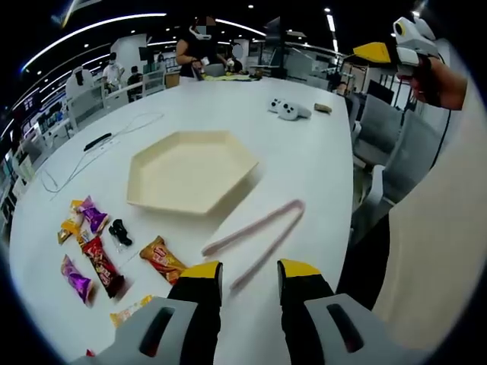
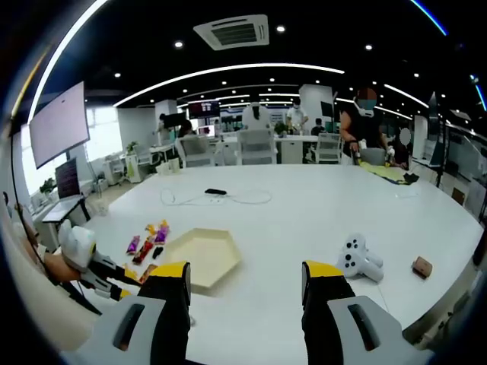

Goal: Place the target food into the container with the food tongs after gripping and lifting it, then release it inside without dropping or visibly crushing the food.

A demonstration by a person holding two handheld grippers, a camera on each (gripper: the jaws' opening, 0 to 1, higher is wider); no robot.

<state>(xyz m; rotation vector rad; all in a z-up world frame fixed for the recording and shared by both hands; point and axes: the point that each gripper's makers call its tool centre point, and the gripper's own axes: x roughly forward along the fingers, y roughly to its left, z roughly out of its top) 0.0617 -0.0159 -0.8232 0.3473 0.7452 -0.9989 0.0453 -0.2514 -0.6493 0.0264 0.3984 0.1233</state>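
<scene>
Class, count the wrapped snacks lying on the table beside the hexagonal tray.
6 clearly: purple and yellow together, red, purple, orange, pale one by the left gripper. Another may hide at the edge.

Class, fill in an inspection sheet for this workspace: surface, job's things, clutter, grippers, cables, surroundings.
Surface: large white table.
Job's things: empty hexagonal tray; pink tongs lying beside it, untouched; wrapped snacks grouped beyond the tray's other side.
Clutter: small black object among the snacks; white controllers; small brown item.
Grippers: left gripper open above the tongs' ends; right gripper open, raised, holding nothing.
Cables: white cable with a black device.
Surroundings: open office, desks, chairs, people in the background.
</scene>
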